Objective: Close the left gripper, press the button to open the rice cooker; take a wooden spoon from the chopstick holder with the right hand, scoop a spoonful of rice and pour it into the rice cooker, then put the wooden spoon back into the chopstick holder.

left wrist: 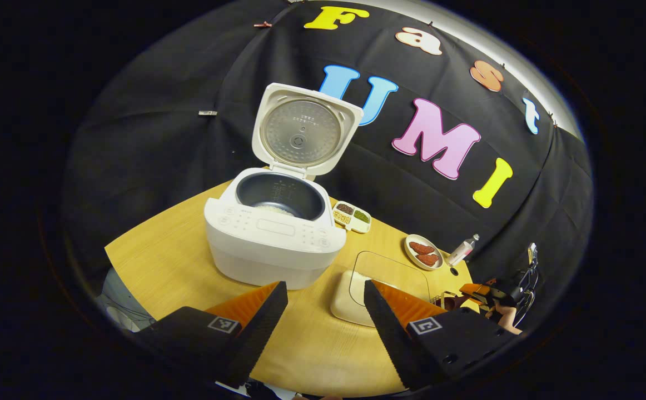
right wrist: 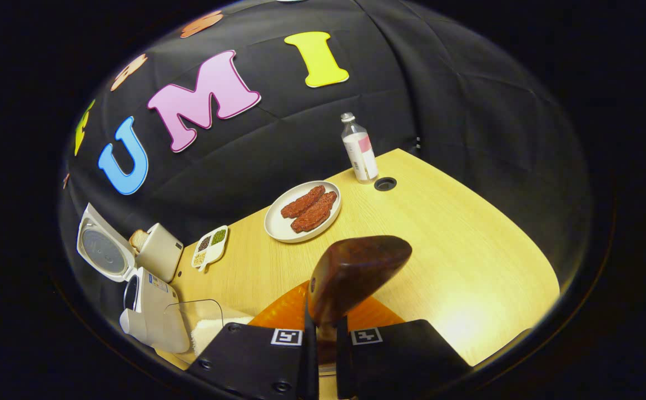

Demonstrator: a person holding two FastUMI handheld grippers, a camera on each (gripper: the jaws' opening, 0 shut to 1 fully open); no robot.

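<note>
Two grippers are working this booth for me, and each is doing a different job right now. I am holding my left gripper [left wrist: 323, 316] with its jaws spread wide and nothing between them, hovering over the pale wooden tabletop [left wrist: 156, 261] just in front of the white rice cooker [left wrist: 276, 244], whose domed lid [left wrist: 303, 130] is standing fully up, so the button step looks finished. A little pale rice seems to be lying at the bottom of the cooker's dark inner pot [left wrist: 278, 194]. I am keeping my right gripper [right wrist: 326, 339] clamped nearly closed on the neck of the dark brown wooden spoon [right wrist: 356, 272], both fingers pressing its handle, with the bowl rising ahead of the fingertips; whether it is carrying rice I cannot tell, since I am seeing its rounded back. The clear-walled cream container of white rice [left wrist: 356, 291] is sitting just right of the cooker, near my left fingers. I judge the spoon to be out of the chopstick holder, with the scooping or returning still in play. To do this well, I should be keeping the spoon bowl level, travelling slowly, staying clear of the white plate of reddish meat slices [right wrist: 302, 212] and the small clear bottle [right wrist: 359, 150], and holding my left gripper out of the way.
</note>
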